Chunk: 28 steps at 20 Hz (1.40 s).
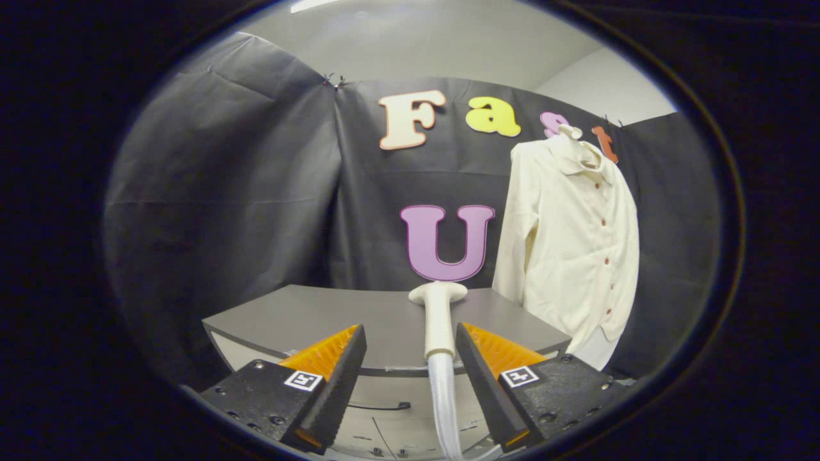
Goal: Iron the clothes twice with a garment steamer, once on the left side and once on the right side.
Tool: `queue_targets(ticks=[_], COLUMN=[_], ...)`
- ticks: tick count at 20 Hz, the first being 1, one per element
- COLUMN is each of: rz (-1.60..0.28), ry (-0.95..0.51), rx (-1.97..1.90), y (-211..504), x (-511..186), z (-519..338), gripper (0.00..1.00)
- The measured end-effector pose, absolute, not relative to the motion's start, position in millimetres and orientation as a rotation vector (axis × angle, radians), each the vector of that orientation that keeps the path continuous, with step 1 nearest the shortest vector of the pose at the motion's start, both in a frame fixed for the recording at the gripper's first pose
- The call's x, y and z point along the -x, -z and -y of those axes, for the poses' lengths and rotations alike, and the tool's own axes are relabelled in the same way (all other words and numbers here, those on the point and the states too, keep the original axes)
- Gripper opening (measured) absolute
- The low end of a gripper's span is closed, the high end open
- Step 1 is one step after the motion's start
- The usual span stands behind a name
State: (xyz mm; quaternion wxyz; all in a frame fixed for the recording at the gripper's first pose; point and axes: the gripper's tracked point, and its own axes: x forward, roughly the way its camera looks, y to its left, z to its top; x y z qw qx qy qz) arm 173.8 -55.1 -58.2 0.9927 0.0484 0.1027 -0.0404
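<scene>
From the gripper view I see a grey table (pixel 333 314) ahead of me, its near edge curving just beyond my fingertips and its far edge meeting the black cloth wall (pixel 243 192). The left half of the tabletop is bare, with open room over it up to the wall. On the right the table's corner ends just beside the hanging cream shirt (pixel 576 237), which hangs against the wall from a hook at its collar, buttons down the front, one sleeve hanging on its left; its hem drops below the level of the tabletop.

My gripper (pixel 410 336) is spread wide, the two fingers apart and holding nothing. The garment steamer's handle (pixel 439 320) lies on the table and points away from me, its flared head near the middle of the tabletop. It sits between my fingers but much nearer the right one, close beside its inner face; I cannot tell if they touch. The left finger is well apart from it. The steamer's braided hose (pixel 443 410) runs from the handle's near end over the table's edge and down between the fingers.
</scene>
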Motion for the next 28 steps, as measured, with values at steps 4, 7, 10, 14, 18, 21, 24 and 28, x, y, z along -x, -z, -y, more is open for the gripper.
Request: queue_targets(ticks=[4, 7, 10, 14, 18, 21, 24, 28], rz=[-0.276, -0.344, -0.388, -0.449, -0.443, -0.413, -0.328, -0.325], ry=[0.079, 0.111, 0.121, 0.158, 0.134, 0.129, 0.153, 0.155], rx=[-0.093, -0.068, -0.088, -0.14, -0.16, -0.111, -0.072, -0.151], y=[80.7, 101.4, 115.6, 130.5, 127.6, 124.5, 114.3, 114.8], x=[-222.5, -253.7, -271.4, -276.5, -273.1, -272.0, -270.3, -265.7], z=[62.5, 76.2, 79.3, 86.2, 85.1, 84.8, 87.6, 90.1], gripper=[0.86, 0.76, 0.77, 0.59, 0.4, 0.39, 0.35, 0.34])
